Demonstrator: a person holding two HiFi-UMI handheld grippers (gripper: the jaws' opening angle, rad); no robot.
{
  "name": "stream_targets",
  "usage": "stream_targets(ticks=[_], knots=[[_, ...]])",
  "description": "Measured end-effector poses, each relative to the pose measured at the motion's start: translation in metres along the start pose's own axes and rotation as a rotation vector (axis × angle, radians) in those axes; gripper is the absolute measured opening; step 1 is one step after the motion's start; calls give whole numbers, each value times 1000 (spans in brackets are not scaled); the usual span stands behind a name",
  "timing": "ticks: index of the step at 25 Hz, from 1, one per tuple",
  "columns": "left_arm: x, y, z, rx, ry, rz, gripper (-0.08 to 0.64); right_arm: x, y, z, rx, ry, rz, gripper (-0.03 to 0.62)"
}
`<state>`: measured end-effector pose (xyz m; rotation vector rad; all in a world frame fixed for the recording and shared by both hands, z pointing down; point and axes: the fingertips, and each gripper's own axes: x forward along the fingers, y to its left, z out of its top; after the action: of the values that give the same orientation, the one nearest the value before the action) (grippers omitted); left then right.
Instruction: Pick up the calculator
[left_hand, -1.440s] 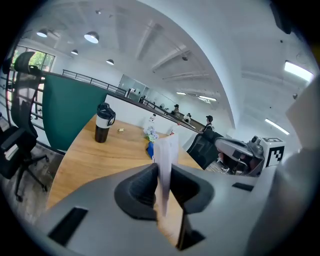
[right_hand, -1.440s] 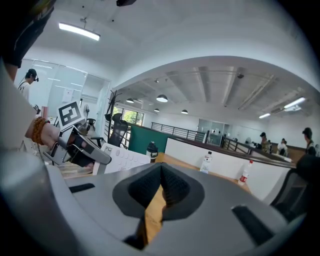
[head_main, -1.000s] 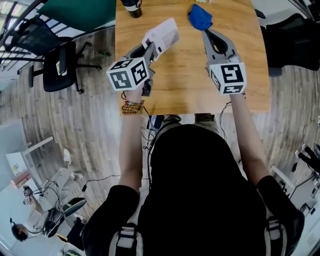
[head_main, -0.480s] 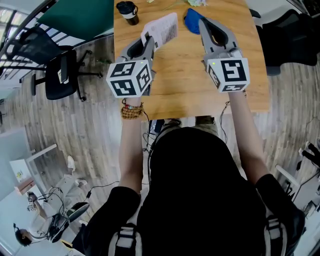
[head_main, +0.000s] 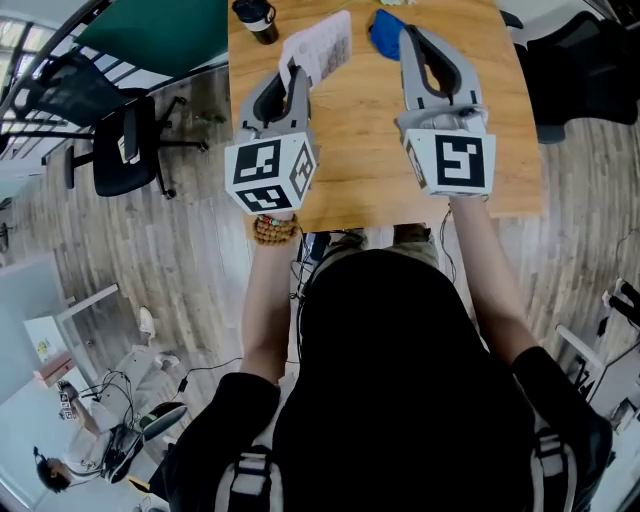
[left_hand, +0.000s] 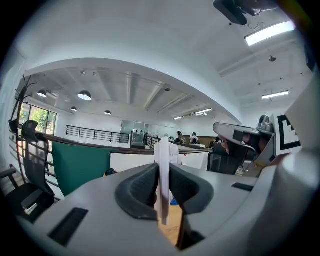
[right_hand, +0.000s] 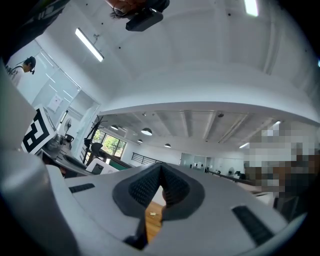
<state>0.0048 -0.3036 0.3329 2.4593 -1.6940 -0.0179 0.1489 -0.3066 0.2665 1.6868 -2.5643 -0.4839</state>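
Observation:
In the head view my left gripper (head_main: 294, 72) is shut on the near end of the white calculator (head_main: 322, 44) and holds it up in the air over the wooden table (head_main: 360, 150). The left gripper view shows the calculator (left_hand: 162, 165) edge-on, pinched between both dark pads (left_hand: 137, 187), with the gripper (left_hand: 163, 192) pointing level across the room. To the right at the same height, my right gripper (head_main: 412, 36) has its jaws closed together with nothing in them. In its own view the right gripper (right_hand: 161, 176) has its pads touching at the tips.
A blue cloth (head_main: 384, 30) lies on the table just beyond the right gripper. A dark cup (head_main: 255, 16) stands at the far left corner. A black office chair (head_main: 120, 140) is on the floor left of the table.
Both grippers have risen toward the head camera, side by side. The calculator went up with the left gripper and has rolled with it.

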Motion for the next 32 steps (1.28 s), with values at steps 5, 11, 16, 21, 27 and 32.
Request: stream_targets(ticks=[5, 11, 16, 21, 27, 32], knots=[[-12, 0, -3, 5, -23, 17, 71, -9, 14, -15, 26, 31, -9, 5], [-24, 3, -5, 21, -55, 38, 71, -15, 21, -27, 66, 48, -52, 5], [-34, 9, -12, 23, -70, 60, 71, -14, 41, -27, 85, 21, -3, 5], [-41, 11, -21, 38, -71, 69, 71, -15, 69, -28, 80, 4, 71, 5], [-53, 13, -28, 83, -94, 96, 71, -17, 88, -40, 99, 43, 95, 5], [-58, 13, -35, 92, -103, 99, 69, -22, 108, -43, 124, 49, 146, 5]])
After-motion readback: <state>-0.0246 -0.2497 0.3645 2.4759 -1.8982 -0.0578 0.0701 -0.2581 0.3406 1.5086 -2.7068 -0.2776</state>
